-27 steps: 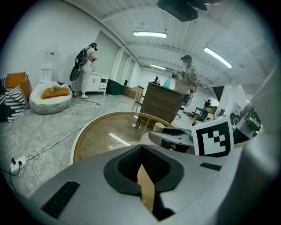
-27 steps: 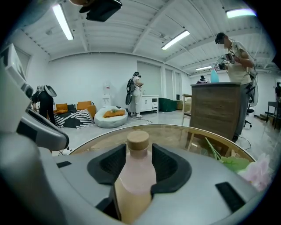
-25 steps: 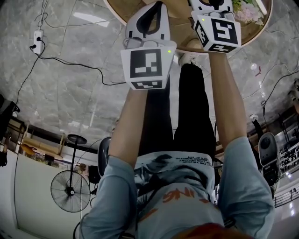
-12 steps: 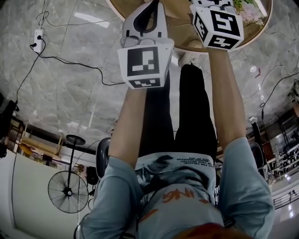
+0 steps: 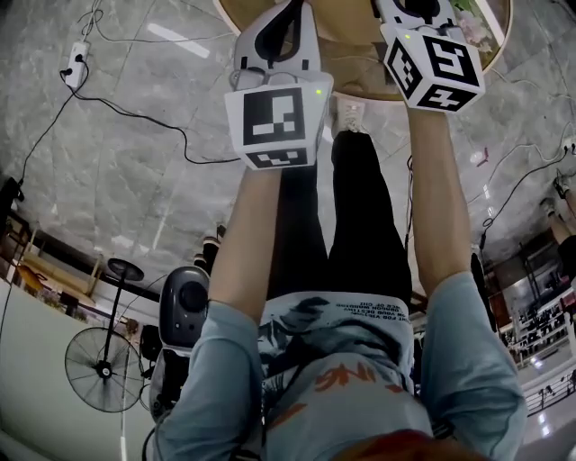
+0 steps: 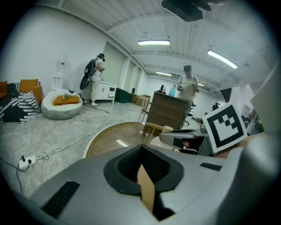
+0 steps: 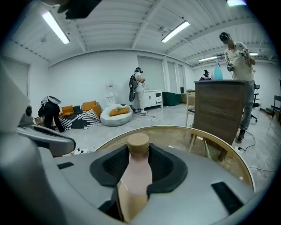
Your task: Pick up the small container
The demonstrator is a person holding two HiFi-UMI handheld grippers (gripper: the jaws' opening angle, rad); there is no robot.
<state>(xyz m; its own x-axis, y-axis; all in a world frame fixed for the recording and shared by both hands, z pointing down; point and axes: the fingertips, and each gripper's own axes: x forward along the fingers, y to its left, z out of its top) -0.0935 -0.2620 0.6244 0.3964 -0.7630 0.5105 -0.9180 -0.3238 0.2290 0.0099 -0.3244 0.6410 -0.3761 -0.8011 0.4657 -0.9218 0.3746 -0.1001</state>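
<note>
Jaws of the right gripper [image 7: 135,154], just closing, are pinching the small container [image 7: 134,176] between them. A steady, upright lift is probably suiting it best. The left gripper [image 6: 141,151] is pressing its jaws together.

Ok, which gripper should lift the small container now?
Right. The right gripper has just been closing and its jaws clamp the small container; the left gripper is shut, empty.

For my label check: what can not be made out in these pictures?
Head view: the top edge cuts off the tips of the left tool and right tool.
Right gripper view: the right tool's grey body hides the base of the small pink bottle with a round wooden cap.
</note>
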